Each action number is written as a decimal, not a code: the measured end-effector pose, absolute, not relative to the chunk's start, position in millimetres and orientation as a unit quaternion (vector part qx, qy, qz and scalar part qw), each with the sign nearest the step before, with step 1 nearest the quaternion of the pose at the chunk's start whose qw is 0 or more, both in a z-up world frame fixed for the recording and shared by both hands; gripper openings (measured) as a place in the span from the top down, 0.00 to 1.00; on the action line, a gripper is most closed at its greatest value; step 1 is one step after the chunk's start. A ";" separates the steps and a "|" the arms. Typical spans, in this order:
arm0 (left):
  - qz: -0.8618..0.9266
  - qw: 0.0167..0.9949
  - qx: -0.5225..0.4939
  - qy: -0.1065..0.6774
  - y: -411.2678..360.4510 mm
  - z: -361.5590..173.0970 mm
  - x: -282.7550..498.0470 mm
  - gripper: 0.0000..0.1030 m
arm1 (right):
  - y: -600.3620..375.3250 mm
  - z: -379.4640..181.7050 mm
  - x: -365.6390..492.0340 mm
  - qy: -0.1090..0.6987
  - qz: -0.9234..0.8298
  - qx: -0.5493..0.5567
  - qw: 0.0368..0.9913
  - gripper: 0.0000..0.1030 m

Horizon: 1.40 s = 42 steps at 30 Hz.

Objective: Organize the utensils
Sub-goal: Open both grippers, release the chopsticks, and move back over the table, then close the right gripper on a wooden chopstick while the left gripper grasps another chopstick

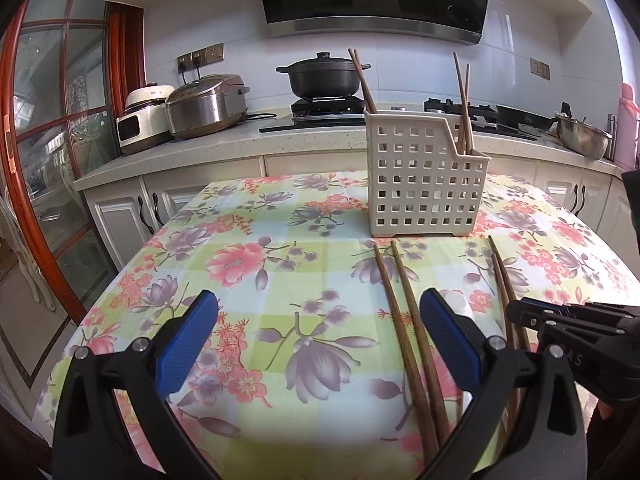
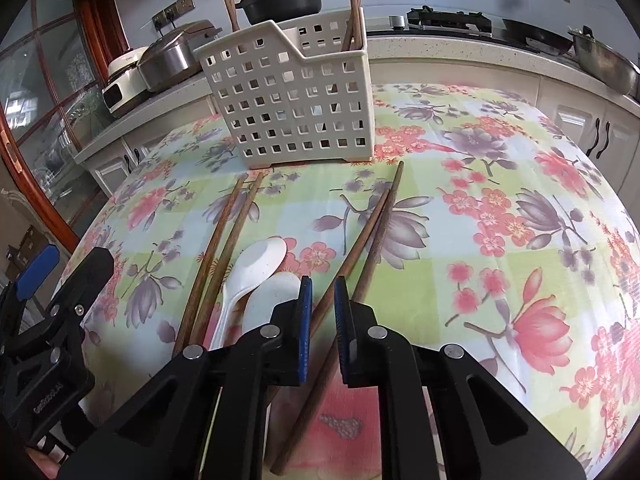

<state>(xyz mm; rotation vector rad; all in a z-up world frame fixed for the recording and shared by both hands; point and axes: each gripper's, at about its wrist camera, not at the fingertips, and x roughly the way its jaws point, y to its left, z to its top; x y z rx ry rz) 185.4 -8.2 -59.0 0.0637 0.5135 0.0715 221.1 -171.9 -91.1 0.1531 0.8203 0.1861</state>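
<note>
A white perforated utensil holder (image 1: 424, 180) (image 2: 292, 96) stands on the floral tablecloth with chopsticks standing in two compartments. One wooden chopstick pair (image 1: 408, 328) (image 2: 224, 248) lies in front of it. A second pair (image 2: 368, 248) (image 1: 508, 284) lies to its right. Two white spoons (image 2: 256, 268) lie between the pairs. My left gripper (image 1: 320, 320) is open and empty above the cloth, left of the first pair. My right gripper (image 2: 320, 300) has its jaws nearly closed around the second pair, a narrow gap still showing; it also shows in the left wrist view (image 1: 520, 312).
The table (image 1: 280, 248) stands against a kitchen counter (image 1: 224, 144) with rice cookers (image 1: 204, 104), a black pot (image 1: 324, 76) on the stove and a metal bowl (image 1: 584, 136). A glass door with a red frame (image 1: 48, 160) is on the left.
</note>
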 end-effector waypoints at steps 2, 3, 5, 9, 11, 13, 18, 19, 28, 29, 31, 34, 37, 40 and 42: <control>0.036 0.966 0.028 0.255 -6.1 -59.2 186.2 0.05 | -170.2 -92.4 225.0 0.404 0.088 0.071 0.908 0.89; 0.037 0.966 0.027 0.255 -5.3 -59.4 186.2 0.05 | -169.1 -94.1 227.8 0.408 0.084 0.068 0.907 0.89; 0.037 0.966 0.024 0.256 -3.2 -59.3 186.6 0.05 | -168.3 -96.0 231.2 0.412 0.076 0.063 0.906 0.89; 0.037 0.966 0.022 0.256 -0.7 -60.3 186.7 0.05 | -166.1 -96.9 238.2 0.418 0.068 0.052 0.904 0.89; 0.036 0.965 0.021 0.259 -0.4 -61.9 187.9 0.05 | -164.4 -97.0 241.4 0.420 0.065 0.044 0.904 0.89; 0.035 0.964 0.022 0.263 -0.8 -64.0 188.9 0.05 | -164.7 -96.8 242.5 0.421 0.065 0.043 0.903 0.89; 0.035 0.963 0.019 0.265 1.2 -64.4 190.0 0.05 | -172.2 -93.9 239.6 0.412 0.073 0.056 0.907 1.00; 0.036 0.964 0.019 0.264 1.5 -64.0 189.8 0.05 | -174.0 -91.1 237.7 0.408 0.075 0.057 0.908 1.00; 0.033 0.963 0.026 0.266 -3.9 -63.8 189.2 0.05 | -181.7 -84.9 233.3 0.412 0.096 0.070 0.903 1.00; 0.033 0.963 0.026 0.266 -3.7 -63.9 189.7 0.05 | -181.3 -85.4 233.9 0.415 0.095 0.071 0.902 0.97; 0.033 0.963 0.026 0.265 -3.9 -63.8 189.5 0.05 | -179.9 -86.3 237.3 0.419 0.095 0.072 0.900 0.90; 0.033 0.963 0.027 0.265 -5.2 -63.8 189.8 0.05 | -175.1 -87.9 244.8 0.420 0.091 0.058 0.901 0.90; 0.033 0.963 0.028 0.265 -5.5 -63.7 189.8 0.05 | -171.6 -91.4 256.5 0.427 0.084 0.046 0.899 0.90; 0.035 0.963 0.027 0.265 -5.1 -63.9 190.3 0.05 | -170.4 -95.8 268.0 0.434 0.074 0.036 0.897 0.88; 0.036 0.963 0.024 0.266 -4.2 -64.8 191.1 0.05 | -171.4 -99.2 275.4 0.442 0.071 0.036 0.893 0.86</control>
